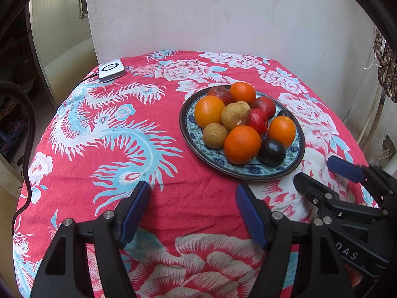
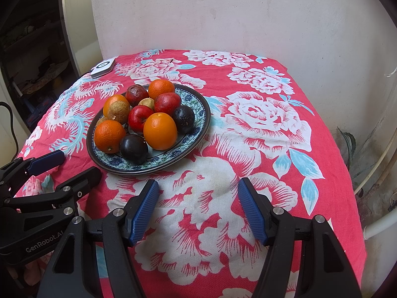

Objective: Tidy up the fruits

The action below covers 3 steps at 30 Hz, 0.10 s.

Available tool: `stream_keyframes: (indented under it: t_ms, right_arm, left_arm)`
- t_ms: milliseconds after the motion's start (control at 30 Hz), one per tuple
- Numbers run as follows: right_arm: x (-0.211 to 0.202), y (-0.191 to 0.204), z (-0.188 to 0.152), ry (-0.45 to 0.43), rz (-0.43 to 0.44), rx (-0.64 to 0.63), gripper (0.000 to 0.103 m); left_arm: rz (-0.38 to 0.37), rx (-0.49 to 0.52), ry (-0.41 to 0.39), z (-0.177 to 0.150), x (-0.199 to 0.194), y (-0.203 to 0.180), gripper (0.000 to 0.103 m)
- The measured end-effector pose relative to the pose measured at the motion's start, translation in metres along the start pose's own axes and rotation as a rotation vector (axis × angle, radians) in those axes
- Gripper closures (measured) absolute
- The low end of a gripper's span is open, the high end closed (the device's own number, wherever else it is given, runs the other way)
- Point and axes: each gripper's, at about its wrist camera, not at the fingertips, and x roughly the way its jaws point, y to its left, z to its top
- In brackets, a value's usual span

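Note:
A patterned plate (image 1: 198, 146) (image 2: 198, 114) sits on the red flowered tablecloth and holds several fruits: oranges (image 1: 242, 144) (image 2: 160, 131), red apples (image 1: 256, 121) (image 2: 140, 119), dark plums (image 1: 271, 152) (image 2: 133, 149) and brownish round fruits (image 1: 233, 115) (image 2: 120, 111). My left gripper (image 1: 193, 211) hovers open over the cloth, below and left of the plate, with nothing between its blue pads. My right gripper (image 2: 198, 208) stands open over the cloth, below and right of the plate, also holding nothing. Each gripper shows in the other's view: the right gripper (image 1: 322, 173), the left gripper (image 2: 77, 164).
A small white device (image 1: 111, 70) (image 2: 103, 67) with a cable lies at the table's far left corner. A pale wall (image 1: 223, 12) stands behind the table. The cloth (image 2: 260, 119) drops off at the right edge, with pipes (image 2: 377, 226) beyond it.

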Motion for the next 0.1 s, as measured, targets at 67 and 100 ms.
stream_keyframes:
  t_ms: [67, 100]
  right_arm:
    - [0.0, -0.0003, -0.0001, 0.0, 0.0, 0.0, 0.035]
    - [0.0, 0.0001, 0.0, 0.0, 0.0, 0.0, 0.035]
  left_arm:
    - [0.0, 0.0, 0.0, 0.0001, -0.0003, -0.0003, 0.028]
    - [0.0, 0.0, 0.0, 0.0001, -0.0002, -0.0002, 0.028]
